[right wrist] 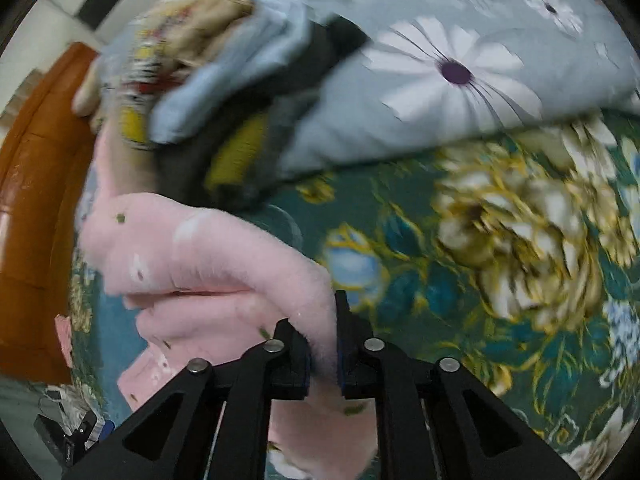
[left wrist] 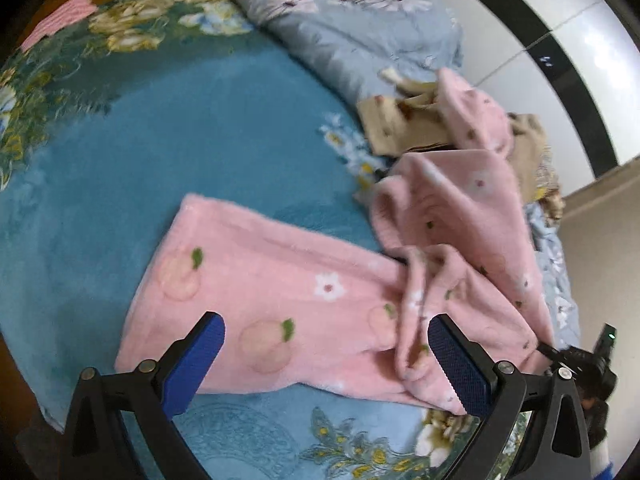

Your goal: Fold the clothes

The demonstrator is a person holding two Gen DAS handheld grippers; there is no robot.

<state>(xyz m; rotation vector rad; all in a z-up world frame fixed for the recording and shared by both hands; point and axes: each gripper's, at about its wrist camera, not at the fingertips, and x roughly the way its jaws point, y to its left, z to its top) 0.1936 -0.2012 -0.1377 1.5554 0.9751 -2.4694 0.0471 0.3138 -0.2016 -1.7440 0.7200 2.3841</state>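
While the left gripper [left wrist: 326, 354] is hovering with its jaws spread wide and holding nothing, its ribbed blue pads [left wrist: 460, 364] are framing the near edge of the pink fleece garment [left wrist: 280, 280], which is lying on the teal floral blanket [left wrist: 180, 132] that is covering the bed. The garment is showing a plush, fuzzy nap printed with pale peaches, green leaves and small white flowers; one long, flat, roughly rectangular panel is stretching away to the left across the blanket, and the rest is bunching into soft rolled folds to the right of that panel. In the right wrist view the right gripper [right wrist: 323, 354] is pinching a thick rounded fold of the pink fleece garment [right wrist: 208, 248] between its closed black jaws, the fabric lifting and draping down on either side of them. Beyond the garment, a tan garment [left wrist: 394, 122] with small dark specks is lying crumpled against it, blurred. Farther still from the garment, a smooth grey-blue quilt [left wrist: 352, 36] printed with large white daisies is sitting in a puffy heap on the blanket. Past the quilt, the blanket's border is carrying big cream and gold blossoms [right wrist: 516, 232] on dark green. At the blanket's far left edge an orange-brown glossy wooden bed frame [right wrist: 36, 184] is curving around.
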